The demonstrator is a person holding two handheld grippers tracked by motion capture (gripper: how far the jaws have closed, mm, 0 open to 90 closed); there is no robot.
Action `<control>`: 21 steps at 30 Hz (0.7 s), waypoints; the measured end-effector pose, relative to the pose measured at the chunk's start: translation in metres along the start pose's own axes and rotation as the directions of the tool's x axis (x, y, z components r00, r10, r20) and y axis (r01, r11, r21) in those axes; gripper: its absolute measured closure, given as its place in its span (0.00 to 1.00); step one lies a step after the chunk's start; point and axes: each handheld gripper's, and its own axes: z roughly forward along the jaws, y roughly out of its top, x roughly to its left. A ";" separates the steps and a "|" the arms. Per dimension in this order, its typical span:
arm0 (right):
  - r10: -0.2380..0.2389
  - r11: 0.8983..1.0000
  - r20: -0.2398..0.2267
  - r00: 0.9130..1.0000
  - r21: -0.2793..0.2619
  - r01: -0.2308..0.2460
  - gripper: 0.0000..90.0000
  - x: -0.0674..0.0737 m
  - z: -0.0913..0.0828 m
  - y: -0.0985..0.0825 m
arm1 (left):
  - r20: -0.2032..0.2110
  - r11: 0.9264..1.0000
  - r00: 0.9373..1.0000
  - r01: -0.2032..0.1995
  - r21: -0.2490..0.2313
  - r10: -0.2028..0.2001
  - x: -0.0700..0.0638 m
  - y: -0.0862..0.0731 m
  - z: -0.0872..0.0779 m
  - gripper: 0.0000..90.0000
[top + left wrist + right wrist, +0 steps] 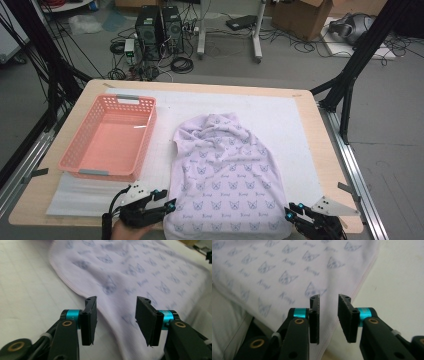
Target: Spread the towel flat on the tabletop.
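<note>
A pale lilac cloth point(225, 170) printed with small butterfly motifs lies spread on the white mat, crumpled at its far end. My left gripper point(170, 205) stands open at the cloth's near left corner. In the left gripper view its jaws point(116, 301) are wide apart above the cloth point(140, 272), whose hemmed edge runs under them, and nothing is pinched. At the near right corner my right gripper point(289, 212) is also open. In the right gripper view its jaws point(329, 298) are a narrow gap apart over the cloth's point(274, 272) right hem, not pressing on it.
A pink plastic basket point(150, 130) stands empty on the left of the table, close to the cloth's left edge. The white mat point(280, 110) covers most of the wooden table point(95, 90). Black frame posts stand at both sides; cables and computers are on the floor beyond.
</note>
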 end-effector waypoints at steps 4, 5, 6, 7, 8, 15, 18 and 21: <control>-0.003 1.000 0.070 0.998 0.015 0.002 0.68 -0.007 0.022 0.013 | -0.045 1.000 0.999 0.020 0.012 -0.019 0.013 0.009 0.013 0.55; 0.005 1.000 0.090 0.996 0.021 -0.007 0.63 -0.010 0.028 0.016 | -0.052 0.999 0.998 0.029 0.017 -0.028 0.017 0.011 0.018 0.54; 0.012 1.000 0.107 0.994 0.022 -0.015 0.60 -0.013 0.035 0.019 | -0.057 0.999 0.998 0.036 0.021 -0.035 0.019 0.013 0.021 0.52; 0.019 0.999 0.116 0.993 0.025 -0.022 0.60 -0.015 0.039 0.022 | -0.071 0.999 0.997 0.045 0.026 -0.043 0.023 0.015 0.028 0.50; 0.017 0.999 0.129 0.992 0.039 -0.022 0.58 -0.018 0.047 0.025 | -0.077 0.998 0.996 0.055 0.026 -0.053 0.026 0.017 0.033 0.48; 0.001 0.999 0.066 0.998 0.053 -0.004 0.93 -0.017 0.057 0.025 | -0.096 0.996 0.995 0.000 0.087 0.009 0.019 0.025 0.053 0.59; 0.009 0.998 0.056 0.998 0.054 -0.012 0.94 -0.018 0.053 0.023 | -0.083 0.995 0.997 -0.004 0.104 0.012 0.016 0.023 0.050 0.94; 0.004 0.998 0.045 0.999 0.067 -0.007 0.95 -0.017 0.044 0.018 | -0.053 0.994 0.998 -0.015 0.112 0.021 0.010 0.017 0.041 0.95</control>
